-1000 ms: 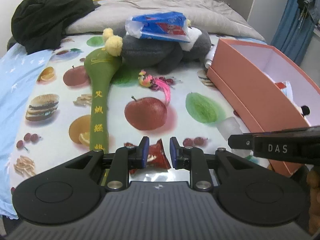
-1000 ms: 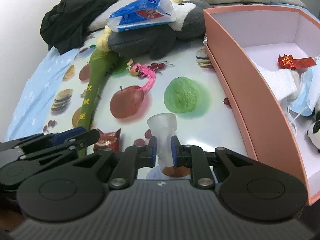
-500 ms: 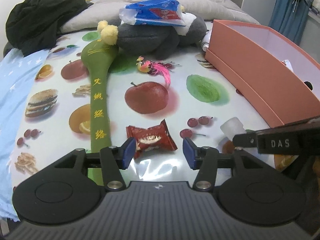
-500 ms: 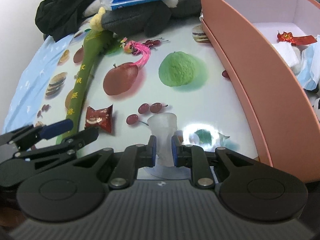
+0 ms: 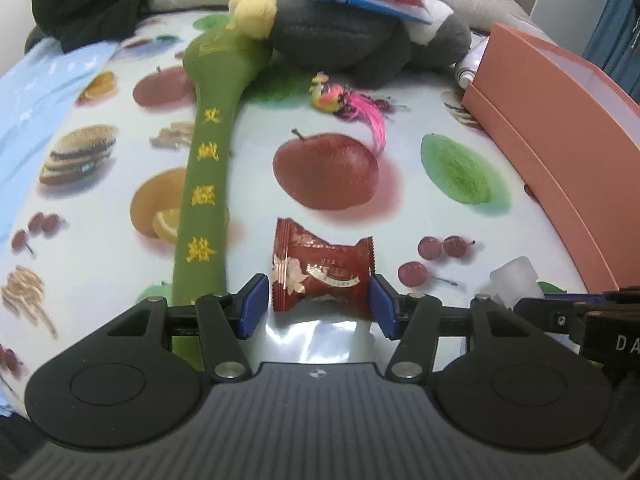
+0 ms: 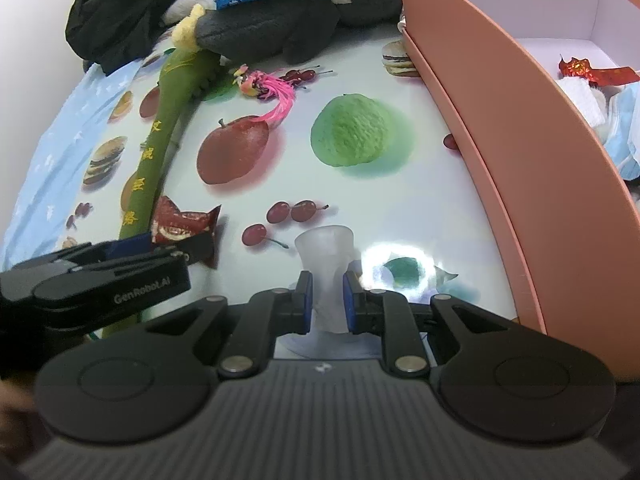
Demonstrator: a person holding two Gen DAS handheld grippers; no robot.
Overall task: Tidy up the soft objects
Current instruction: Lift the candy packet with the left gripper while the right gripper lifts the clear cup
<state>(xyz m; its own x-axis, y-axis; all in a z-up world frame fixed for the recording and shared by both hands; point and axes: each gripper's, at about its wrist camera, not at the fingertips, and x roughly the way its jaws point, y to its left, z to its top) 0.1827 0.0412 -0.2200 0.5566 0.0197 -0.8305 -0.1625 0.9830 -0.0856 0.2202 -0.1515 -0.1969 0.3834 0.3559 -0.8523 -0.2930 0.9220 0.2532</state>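
The left gripper [image 5: 316, 306] is standing open around a dark red foil sachet [image 5: 322, 272]; the right gripper [image 6: 325, 302] is squeezing a frosted translucent soft piece [image 6: 326, 264] near the salmon-pink cardboard box [image 6: 500, 148].

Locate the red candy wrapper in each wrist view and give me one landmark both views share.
Left wrist view: the red candy wrapper lies low in the middle, between the left gripper's spread blue pads.
Right wrist view: it lies at lower left, just above the other gripper.
Shared landmark: the long green plush stick, just left of the wrapper.
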